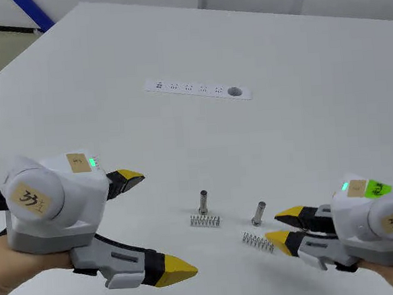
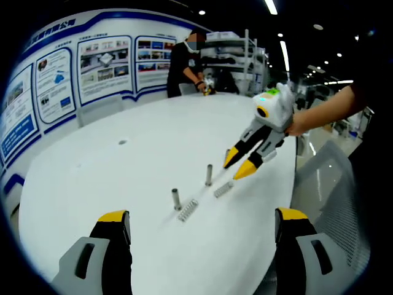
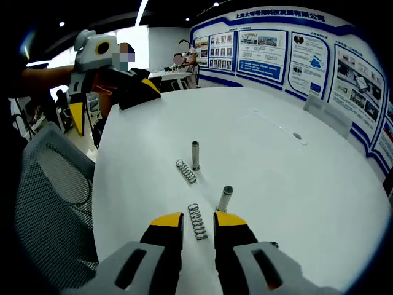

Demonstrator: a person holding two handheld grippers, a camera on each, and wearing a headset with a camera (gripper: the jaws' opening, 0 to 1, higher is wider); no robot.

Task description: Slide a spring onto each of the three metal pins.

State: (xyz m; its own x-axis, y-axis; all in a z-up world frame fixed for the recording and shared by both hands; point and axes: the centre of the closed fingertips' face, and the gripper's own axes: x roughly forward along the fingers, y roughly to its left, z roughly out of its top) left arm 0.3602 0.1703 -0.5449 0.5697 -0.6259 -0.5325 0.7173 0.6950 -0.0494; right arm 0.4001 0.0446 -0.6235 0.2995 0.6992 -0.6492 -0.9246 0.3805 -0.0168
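Two short metal pins (image 1: 203, 201) (image 1: 259, 212) stand upright on the white table. A small spring (image 1: 205, 220) lies flat in front of the left pin, and a second spring (image 1: 258, 241) lies by the right pin. My right gripper (image 1: 283, 225) hovers low just right of that second spring, jaws a narrow gap apart. Seen from the right gripper view, this spring (image 3: 196, 221) lies on the table in line with that gap, with the nearer pin (image 3: 224, 198) just beyond. My left gripper (image 1: 152, 223) is wide open and holds nothing, left of the pins (image 2: 176, 198) (image 2: 209, 174).
A white power strip (image 1: 198, 89) is set flush into the table further back. The table's near edge runs just below both grippers. A mesh chair (image 3: 49, 203) stands beside the table. People stand at a far bench (image 2: 190, 58).
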